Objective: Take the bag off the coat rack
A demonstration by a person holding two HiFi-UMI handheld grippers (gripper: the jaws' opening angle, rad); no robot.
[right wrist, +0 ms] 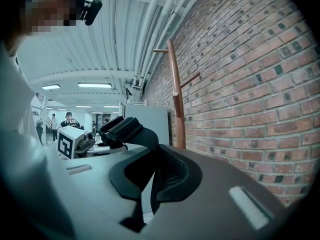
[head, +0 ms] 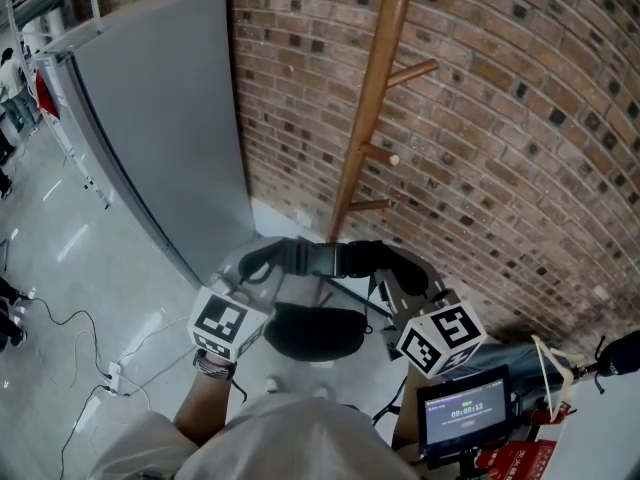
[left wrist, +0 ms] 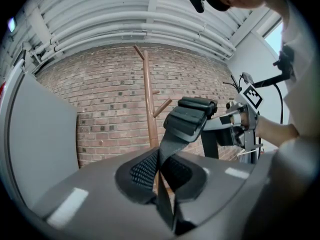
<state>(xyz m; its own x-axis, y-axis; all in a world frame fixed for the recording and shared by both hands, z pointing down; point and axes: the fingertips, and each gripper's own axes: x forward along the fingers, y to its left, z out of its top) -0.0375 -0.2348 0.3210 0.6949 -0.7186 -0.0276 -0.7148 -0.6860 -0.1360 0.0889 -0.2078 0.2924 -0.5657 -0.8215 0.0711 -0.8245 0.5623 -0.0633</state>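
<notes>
Here, the left gripper (left wrist: 162, 184) and right gripper (right wrist: 150, 184) are each clamping shut on the black webbing shoulder strap (head: 330, 260), which is spanning crosswise between them. The black fabric bag (head: 318, 333) is hanging directly below, apparently off the pegs of the tall wooden coat rack (head: 375, 88). The rack is standing just beyond, before the red brick wall (head: 500, 118).

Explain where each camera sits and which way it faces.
Head view: on the head, looking down at strap, bag, rack; forearms show.
Left gripper view: on left gripper, facing rack and wall; its fingers pinch the strap; person's arm right.
Right gripper view: on right gripper, looking along the wall; torso at left.
Shared: strap and rack.
</notes>
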